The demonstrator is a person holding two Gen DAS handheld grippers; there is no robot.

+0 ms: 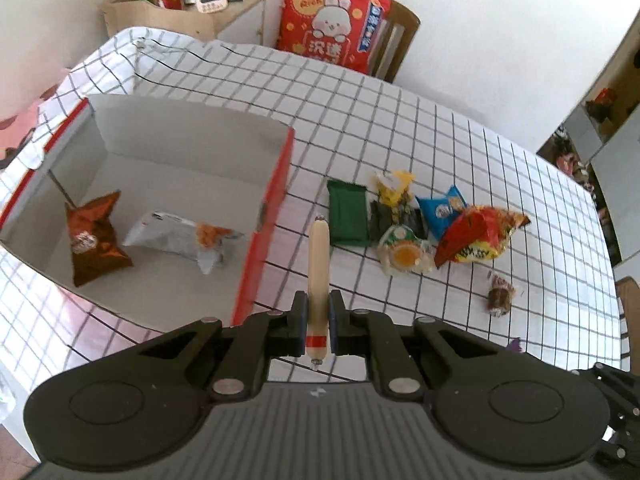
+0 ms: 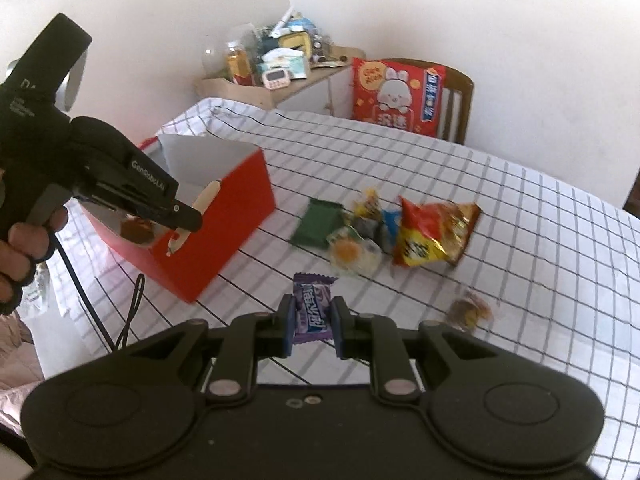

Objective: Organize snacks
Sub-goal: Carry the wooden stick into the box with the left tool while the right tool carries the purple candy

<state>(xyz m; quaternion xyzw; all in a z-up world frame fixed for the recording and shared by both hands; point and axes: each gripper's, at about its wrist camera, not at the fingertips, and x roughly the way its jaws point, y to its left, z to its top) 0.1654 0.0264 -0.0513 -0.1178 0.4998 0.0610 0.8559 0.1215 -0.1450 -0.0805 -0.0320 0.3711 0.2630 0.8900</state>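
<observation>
My left gripper (image 1: 319,312) is shut on a pale sausage stick (image 1: 319,264) and holds it above the table beside the right wall of the red box (image 1: 268,216). The box holds a brown packet (image 1: 94,236) and a silver packet (image 1: 180,236). In the right wrist view the left gripper (image 2: 182,220) with the sausage stick (image 2: 206,198) hovers over the red box (image 2: 224,216). My right gripper (image 2: 312,320) is shut on a purple candy packet (image 2: 313,308) above the table. A pile of snacks (image 1: 424,224) lies on the checked cloth; it also shows in the right wrist view (image 2: 384,228).
A small brown wrapped sweet (image 1: 499,294) lies apart from the pile, also seen in the right wrist view (image 2: 466,310). A chair with a red rabbit cushion (image 1: 332,26) stands at the far table edge. A cluttered side cabinet (image 1: 180,4) stands behind.
</observation>
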